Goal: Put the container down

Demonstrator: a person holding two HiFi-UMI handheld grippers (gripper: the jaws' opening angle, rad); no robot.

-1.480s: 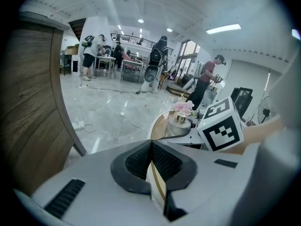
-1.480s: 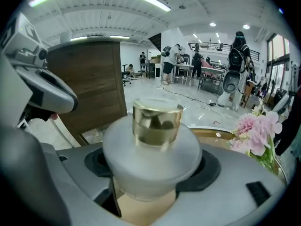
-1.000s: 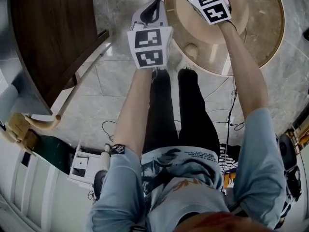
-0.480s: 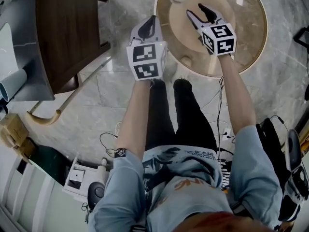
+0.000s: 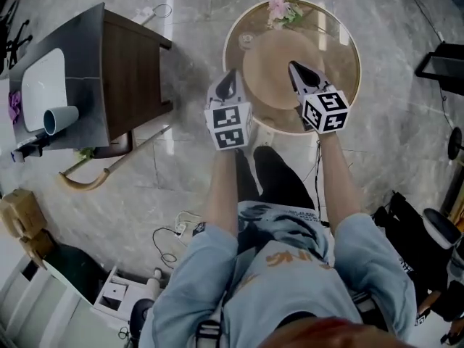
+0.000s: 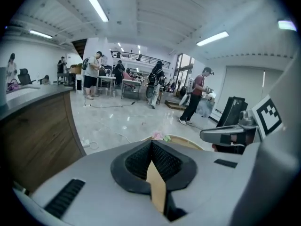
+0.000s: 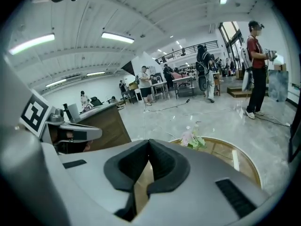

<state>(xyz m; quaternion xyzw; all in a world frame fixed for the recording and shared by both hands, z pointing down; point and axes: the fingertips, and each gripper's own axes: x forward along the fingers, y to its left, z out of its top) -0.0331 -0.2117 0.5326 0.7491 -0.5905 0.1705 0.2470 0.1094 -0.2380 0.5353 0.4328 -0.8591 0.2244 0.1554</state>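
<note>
A small round clear container stands on the far left part of the round glass table, with no gripper touching it. My right gripper hovers over the table's middle, jaws shut and empty; its tips meet with nothing between them. My left gripper is held just off the table's left rim, also shut and empty, as its own view shows. The container lies ahead of both grippers, between them and the pink flowers.
A dark wooden desk stands to the left with a white tray and a blue cup on it. A curved cane lies on the marble floor. Black equipment stands at the right. People walk in the far hall.
The right gripper has drawn back from the container toward the person and its jaws have gone from open to shut. The head view has pulled back, showing more of the room.
</note>
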